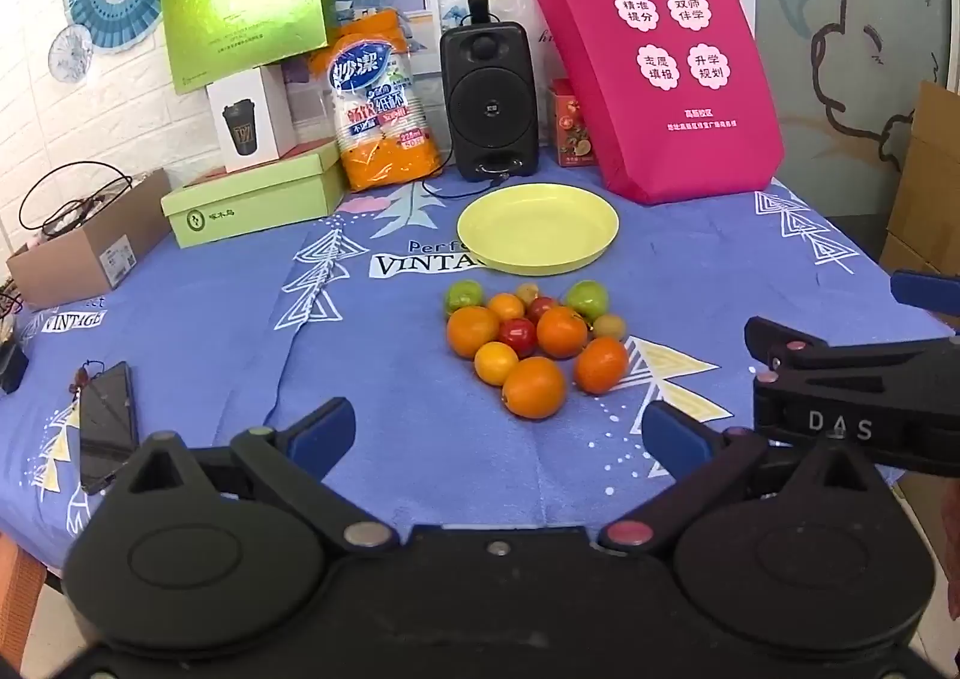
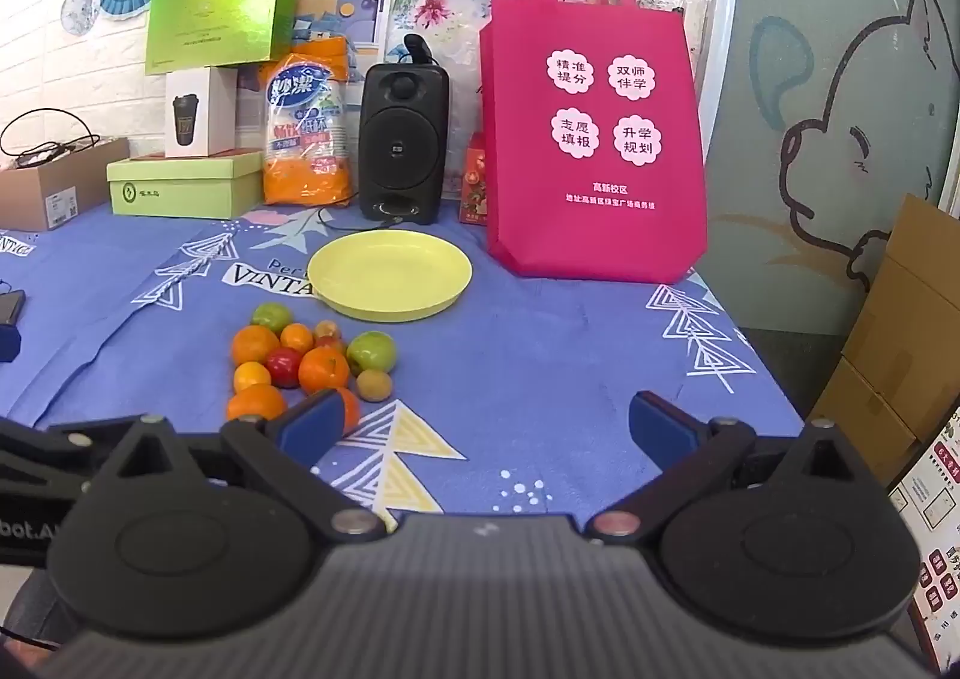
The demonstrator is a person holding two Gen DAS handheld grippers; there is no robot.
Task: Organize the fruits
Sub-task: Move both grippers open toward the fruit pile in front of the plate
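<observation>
You are at the very start: nothing has been sorted yet. The yellow plate point(image 1: 538, 229) sits bare on the blue patterned tablecloth point(image 1: 240, 331), in front of a black speaker point(image 1: 489, 100) and beside a pink tote bag point(image 1: 657, 67).

All the fruit lies in one tight cluster point(image 1: 534, 346) on the cloth, just on your side of the plate and apart from it. In it you can count several oranges, among them the nearest orange point(image 1: 533, 386), two green fruits at the back, such as the green one on the right point(image 1: 587, 300), a red fruit point(image 1: 518, 336) in the middle, and a few smaller yellowish ones; what kind those are cannot be told.

Your left gripper point(image 1: 501, 433) hovers short of the cluster, jaws spread wide and holding nothing. Your right gripper point(image 2: 486, 427) is likewise wide open and empty, with its left blue pad in front of one orange point(image 2: 351, 409) without pressing it.

Judging by this, every piece remains to be moved, most likely onto the plate.
</observation>
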